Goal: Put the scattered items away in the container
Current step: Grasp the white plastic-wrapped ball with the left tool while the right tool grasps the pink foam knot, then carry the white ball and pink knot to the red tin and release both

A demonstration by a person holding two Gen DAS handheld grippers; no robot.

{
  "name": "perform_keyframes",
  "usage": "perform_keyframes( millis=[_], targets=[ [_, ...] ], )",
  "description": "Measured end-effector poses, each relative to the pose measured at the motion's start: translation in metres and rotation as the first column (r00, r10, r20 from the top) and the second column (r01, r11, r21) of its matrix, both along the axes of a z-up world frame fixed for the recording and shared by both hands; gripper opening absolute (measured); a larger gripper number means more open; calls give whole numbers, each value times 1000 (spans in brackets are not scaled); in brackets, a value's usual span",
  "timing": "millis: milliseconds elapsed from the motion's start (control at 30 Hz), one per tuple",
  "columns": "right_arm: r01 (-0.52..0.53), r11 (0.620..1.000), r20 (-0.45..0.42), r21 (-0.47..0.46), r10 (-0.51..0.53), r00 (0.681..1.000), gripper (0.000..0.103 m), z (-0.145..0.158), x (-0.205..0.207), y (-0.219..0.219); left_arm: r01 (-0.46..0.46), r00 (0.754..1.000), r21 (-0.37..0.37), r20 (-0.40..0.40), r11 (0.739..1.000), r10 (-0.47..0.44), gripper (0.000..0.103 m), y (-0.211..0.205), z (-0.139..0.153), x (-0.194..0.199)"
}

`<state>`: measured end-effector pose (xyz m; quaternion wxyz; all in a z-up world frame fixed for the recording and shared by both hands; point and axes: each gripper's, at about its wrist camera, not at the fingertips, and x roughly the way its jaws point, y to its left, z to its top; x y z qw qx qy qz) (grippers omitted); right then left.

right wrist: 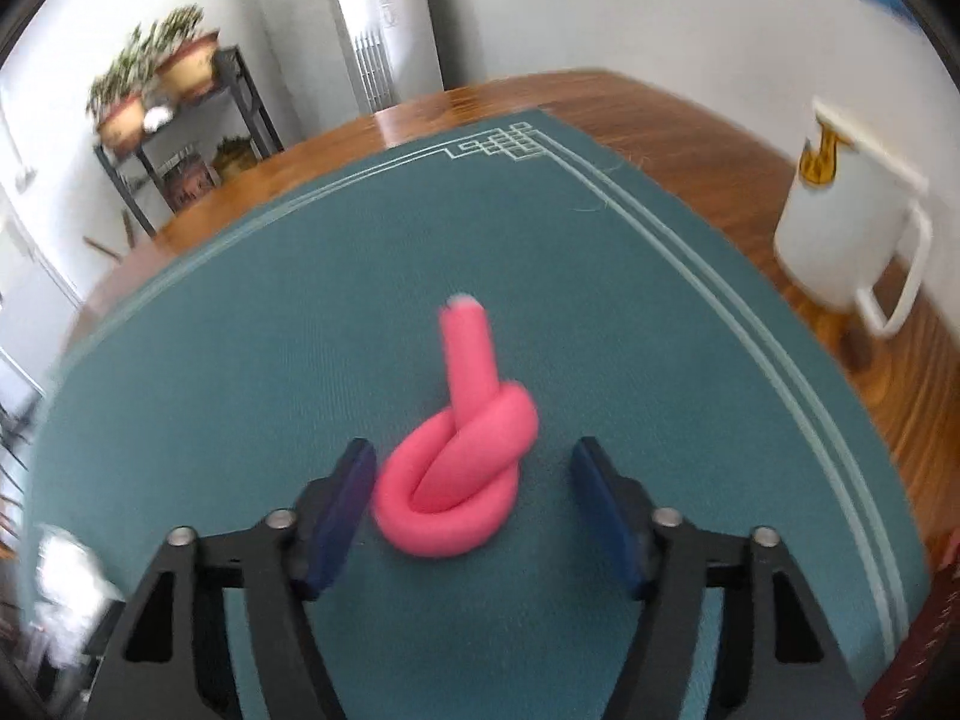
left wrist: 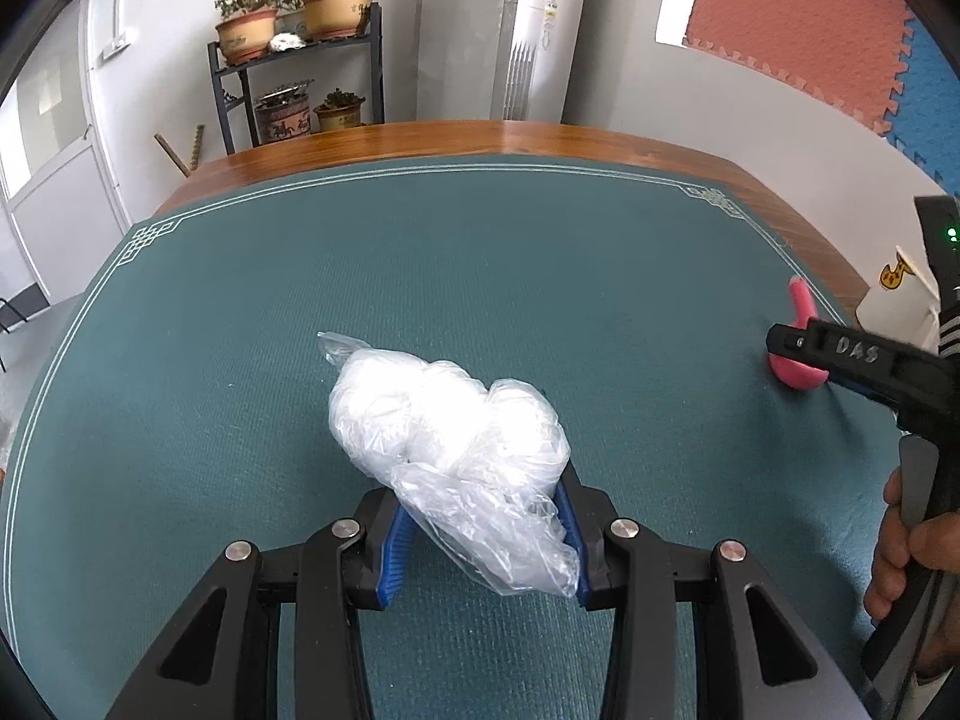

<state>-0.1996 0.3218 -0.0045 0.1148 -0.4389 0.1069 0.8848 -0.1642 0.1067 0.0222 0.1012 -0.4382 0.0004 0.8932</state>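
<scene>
Knot — pink foam, lying between our right gripper's spread jaws, tail pointing straight ahead. Bag — clear plastic, pinched in our left gripper. Container — ahead-right of the right jaws.

Left claw clamped on something between its pads, right claw spread wide, low

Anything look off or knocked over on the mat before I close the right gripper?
Nothing stands out. The pink knotted foam tube lies intact on the green mat between the open right gripper fingers. The left gripper holds the plastic bag. The white container stands upright.
</scene>
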Motion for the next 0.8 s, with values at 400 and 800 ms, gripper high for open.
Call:
perform_keyframes(
  millis=[400,800],
  targets=[
    [-66,998,-103,-15,64,993,49,30,72,-12,23,999,-8,-23,1000,-23,42,7,6,11],
    [43,999,-278,5,-40,960,49,101,240,59,134,986,-12,-95,991,-135,42,40,35,48]
  ],
)
